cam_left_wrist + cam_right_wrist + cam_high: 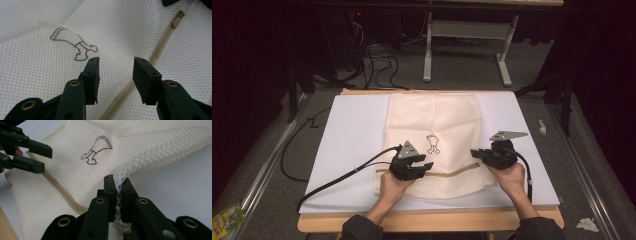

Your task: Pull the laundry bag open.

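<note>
Mesh laundry bag (432, 125) flat on white table (347, 145), edge pinched in right gripper (118, 185); left gripper (116, 67) released, hovering above zipper (160, 47). Risk: thin pinch slipping under tension, zipper pull (177, 20) missed

Desk (522, 220) carries a white sheet (352, 135). Floor: cables (379, 62), green packet (227, 218), crumpled paper (587, 224).

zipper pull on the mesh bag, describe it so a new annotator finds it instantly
On the white table top lies a cream mesh bag with a tan zipper running across its near part. Follow that zipper toward the right gripper: the zipper pull is the small beige tab at its end, the sole solid piece on the netting.
</note>
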### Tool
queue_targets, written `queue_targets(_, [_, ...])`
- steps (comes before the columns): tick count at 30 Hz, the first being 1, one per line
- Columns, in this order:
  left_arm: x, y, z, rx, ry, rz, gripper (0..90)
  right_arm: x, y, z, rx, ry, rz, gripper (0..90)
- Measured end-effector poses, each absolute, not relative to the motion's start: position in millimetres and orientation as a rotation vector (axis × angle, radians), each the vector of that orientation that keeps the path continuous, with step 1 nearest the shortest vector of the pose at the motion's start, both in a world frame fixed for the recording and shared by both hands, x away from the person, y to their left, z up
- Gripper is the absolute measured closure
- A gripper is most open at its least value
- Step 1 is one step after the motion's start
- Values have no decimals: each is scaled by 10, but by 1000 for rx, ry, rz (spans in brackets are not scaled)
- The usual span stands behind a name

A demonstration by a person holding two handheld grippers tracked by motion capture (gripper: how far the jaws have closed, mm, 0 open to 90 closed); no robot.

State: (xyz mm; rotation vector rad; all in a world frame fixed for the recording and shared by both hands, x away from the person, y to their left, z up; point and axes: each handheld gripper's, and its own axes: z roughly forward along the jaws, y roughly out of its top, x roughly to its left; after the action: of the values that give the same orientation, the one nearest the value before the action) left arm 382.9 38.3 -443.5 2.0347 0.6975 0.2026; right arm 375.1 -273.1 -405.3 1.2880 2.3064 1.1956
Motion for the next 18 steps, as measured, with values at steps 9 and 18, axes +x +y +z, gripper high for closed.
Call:
queue_targets(9, [3768, 227, -4413, 2048, 618, 135, 667, 3778, -2645, -4051, 1292, 2317, 1230, 873])
queue_targets(18, [3729, 166, -4438, 2052, 587, 128, 679, 3801, -2516, -4031, 1253, 2347, 1236, 873])
